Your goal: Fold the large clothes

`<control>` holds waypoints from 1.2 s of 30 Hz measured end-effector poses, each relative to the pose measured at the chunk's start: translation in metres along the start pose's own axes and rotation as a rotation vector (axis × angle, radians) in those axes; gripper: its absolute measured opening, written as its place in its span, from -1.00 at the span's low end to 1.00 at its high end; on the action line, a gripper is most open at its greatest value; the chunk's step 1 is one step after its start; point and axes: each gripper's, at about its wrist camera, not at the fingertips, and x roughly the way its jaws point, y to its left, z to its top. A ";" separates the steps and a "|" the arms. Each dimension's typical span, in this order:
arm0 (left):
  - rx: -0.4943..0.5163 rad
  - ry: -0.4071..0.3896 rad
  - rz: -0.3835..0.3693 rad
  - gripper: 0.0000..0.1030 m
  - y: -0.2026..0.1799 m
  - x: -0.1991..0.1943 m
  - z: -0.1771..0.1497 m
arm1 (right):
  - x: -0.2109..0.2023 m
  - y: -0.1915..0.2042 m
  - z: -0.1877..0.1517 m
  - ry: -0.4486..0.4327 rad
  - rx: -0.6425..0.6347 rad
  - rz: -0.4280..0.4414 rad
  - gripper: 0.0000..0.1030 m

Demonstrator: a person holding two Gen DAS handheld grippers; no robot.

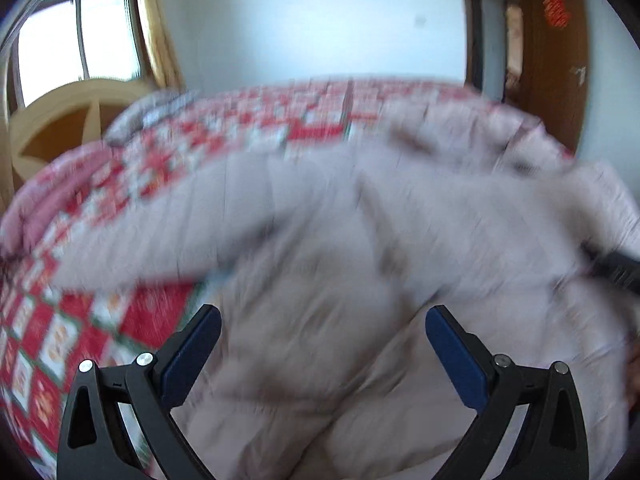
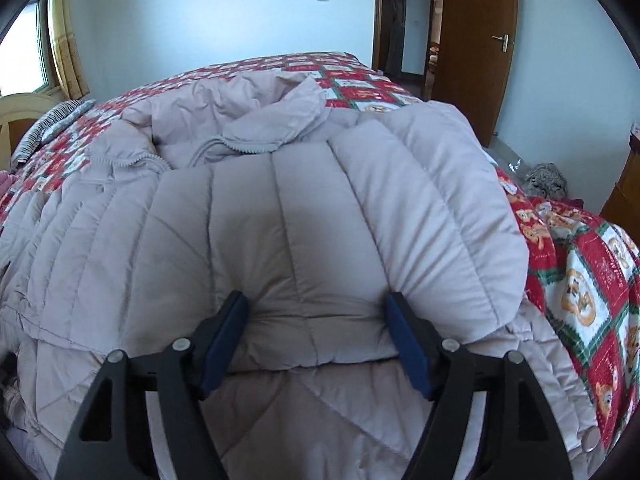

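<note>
A pale pink quilted down coat (image 2: 280,208) lies spread across a bed (image 2: 580,280) covered in a red, white and green patchwork spread. Its hood and zipped collar (image 2: 272,120) bunch at the far end, towards the blue wall, so the coat's long axis runs away from the viewer, from near hem to far hood.

The right hand-held gripper (image 2: 316,312) sits at the coat's near side, its two blue pads (image 2: 408,340) pressed into either flank of a thick padded fold, clenched on the coat. That fold rises directly ahead of it and curves off to the right edge of the bed.

In the blurred left wrist view, the left hand-held gripper (image 1: 324,320) hovers released above the coat (image 1: 360,240), jaws spread wide with nothing between them; the fabric lies just below and ahead.

The right hand is plainly the nearer one, already on the garment. Judging by this, the coming fold likely carries that gripped section forward along the coat's length or across it
</note>
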 end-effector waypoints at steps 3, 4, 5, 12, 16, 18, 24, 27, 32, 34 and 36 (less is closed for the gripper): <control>0.014 -0.173 -0.002 0.98 -0.011 -0.028 0.027 | -0.001 -0.007 -0.002 -0.012 0.012 0.015 0.47; 0.022 -0.213 0.006 0.98 -0.017 -0.030 0.037 | -0.002 -0.009 -0.003 -0.013 0.013 0.017 0.48; 0.029 -0.219 0.013 0.98 -0.022 -0.025 0.044 | -0.001 -0.008 -0.003 -0.014 0.013 0.017 0.48; 0.002 0.080 0.076 0.98 -0.035 0.082 0.043 | -0.005 -0.010 -0.007 -0.018 0.010 0.014 0.50; -0.032 0.167 0.025 0.98 -0.031 0.109 0.031 | -0.004 -0.009 -0.007 -0.019 0.008 0.013 0.52; -0.024 0.165 0.028 0.98 -0.031 0.108 0.030 | -0.005 -0.009 -0.009 -0.020 0.006 0.011 0.53; -0.289 0.058 -0.031 0.98 0.050 0.067 0.032 | -0.005 -0.009 -0.009 -0.024 0.010 0.021 0.59; -0.520 -0.010 0.144 0.98 0.143 0.047 0.030 | -0.005 -0.009 -0.009 -0.024 0.009 0.021 0.60; -0.784 0.008 0.434 0.98 0.274 0.055 0.011 | -0.004 -0.008 -0.009 -0.024 0.005 0.017 0.62; -0.836 0.059 0.469 0.98 0.317 0.073 0.000 | -0.004 -0.007 -0.009 -0.024 0.004 0.016 0.62; -0.872 0.111 0.444 0.98 0.340 0.091 -0.007 | -0.004 -0.008 -0.009 -0.024 0.003 0.015 0.62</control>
